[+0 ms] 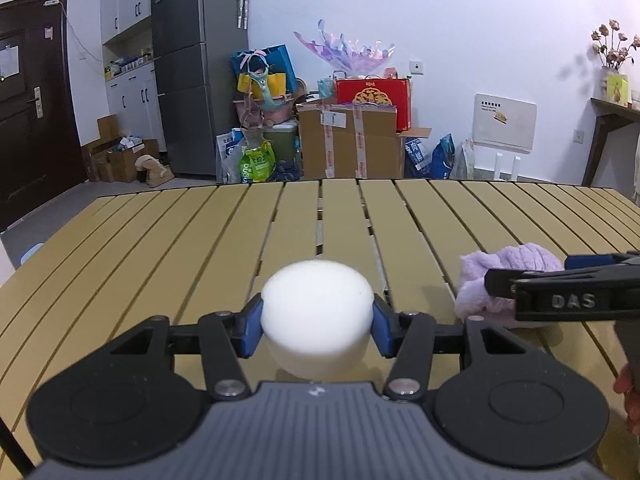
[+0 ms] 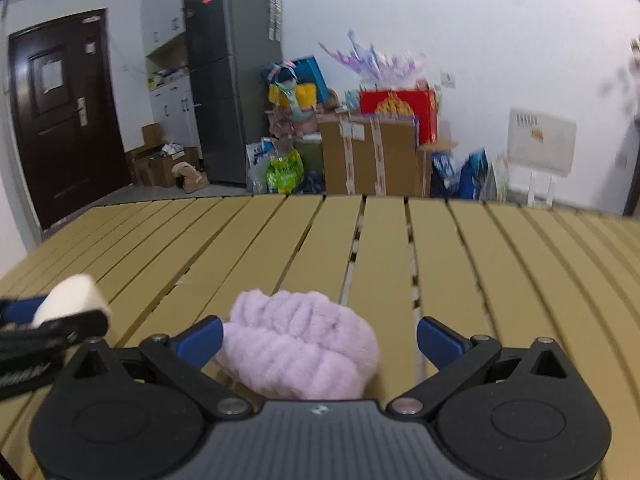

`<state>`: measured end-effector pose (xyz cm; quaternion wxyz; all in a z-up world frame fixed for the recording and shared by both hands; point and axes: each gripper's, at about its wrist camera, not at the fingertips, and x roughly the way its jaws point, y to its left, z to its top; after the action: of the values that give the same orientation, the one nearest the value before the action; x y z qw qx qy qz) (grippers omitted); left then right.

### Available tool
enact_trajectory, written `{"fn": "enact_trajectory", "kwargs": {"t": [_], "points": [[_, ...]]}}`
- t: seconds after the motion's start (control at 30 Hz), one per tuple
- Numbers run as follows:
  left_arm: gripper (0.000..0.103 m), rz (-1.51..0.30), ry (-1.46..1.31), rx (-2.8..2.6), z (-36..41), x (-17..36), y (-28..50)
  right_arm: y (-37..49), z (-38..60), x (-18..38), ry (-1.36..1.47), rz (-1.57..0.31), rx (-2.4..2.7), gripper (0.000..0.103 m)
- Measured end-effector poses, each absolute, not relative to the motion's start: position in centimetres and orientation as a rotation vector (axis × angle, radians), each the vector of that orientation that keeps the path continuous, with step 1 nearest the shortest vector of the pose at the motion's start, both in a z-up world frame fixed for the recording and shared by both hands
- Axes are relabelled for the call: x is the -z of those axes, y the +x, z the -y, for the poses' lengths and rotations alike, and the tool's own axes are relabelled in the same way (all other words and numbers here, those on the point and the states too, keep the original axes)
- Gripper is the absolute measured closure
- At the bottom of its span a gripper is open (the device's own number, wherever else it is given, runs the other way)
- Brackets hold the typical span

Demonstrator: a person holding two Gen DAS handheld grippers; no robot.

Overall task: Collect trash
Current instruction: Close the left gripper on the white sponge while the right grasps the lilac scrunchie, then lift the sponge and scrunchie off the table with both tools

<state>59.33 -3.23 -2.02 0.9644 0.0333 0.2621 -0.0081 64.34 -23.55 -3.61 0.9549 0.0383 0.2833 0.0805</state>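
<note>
My left tool (image 1: 318, 330) grips one white foam puck (image 1: 316, 304) by its round sides, just above the slatted yellow bench (image 1: 160, 248); I judge it light and squashy. My right tool (image 2: 320, 340) stands open around one lilac fluffy cloth (image 2: 300, 352) lying on the bench, soft, best pinched mid-bundle

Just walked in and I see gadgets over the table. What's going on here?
A person is clearing trash off a slatted table with a hand-held gripper in each hand. The left hand-held gripper is clamped on a white foam puck. The right hand-held gripper stands open around a fluffy purple cloth lying on the table, not yet gripping it.
</note>
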Motion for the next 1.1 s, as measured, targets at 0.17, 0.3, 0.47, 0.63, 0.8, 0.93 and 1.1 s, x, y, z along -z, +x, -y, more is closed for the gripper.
{"fn": "enact_trajectory", "kwargs": {"t": [0.17,0.3,0.47,0.63,0.8,0.93,1.1], "points": [[0.049,-0.524,0.045,0.009,2.2,2.0,58.8,65.6,22.4,4.9,0.075,-0.648,-0.131,0.006],[0.049,-0.526,0.037,0.01,2.2,2.0,58.4,65.1,21.7,4.9,0.054,-0.637,-0.163,0.031],[0.049,-0.522,0.038,0.0,2.5,1.7,57.7,63.1,20.3,3.9,-0.029,-0.595,-0.144,0.056],[0.049,-0.515,0.033,-0.001,2.5,0.6,56.5,60.6,20.6,2.4,0.0,-0.554,-0.19,0.063],[0.049,-0.497,0.029,0.008,2.4,-0.9,54.0,57.4,21.0,0.4,0.014,-0.515,-0.227,0.065],[0.049,-0.484,0.023,0.019,2.7,-2.1,51.2,53.7,20.4,-1.1,-0.012,-0.485,-0.245,0.065],[0.049,-0.463,0.024,0.027,2.6,-3.4,47.0,48.6,20.1,-2.4,-0.028,-0.459,-0.255,0.065]]}}
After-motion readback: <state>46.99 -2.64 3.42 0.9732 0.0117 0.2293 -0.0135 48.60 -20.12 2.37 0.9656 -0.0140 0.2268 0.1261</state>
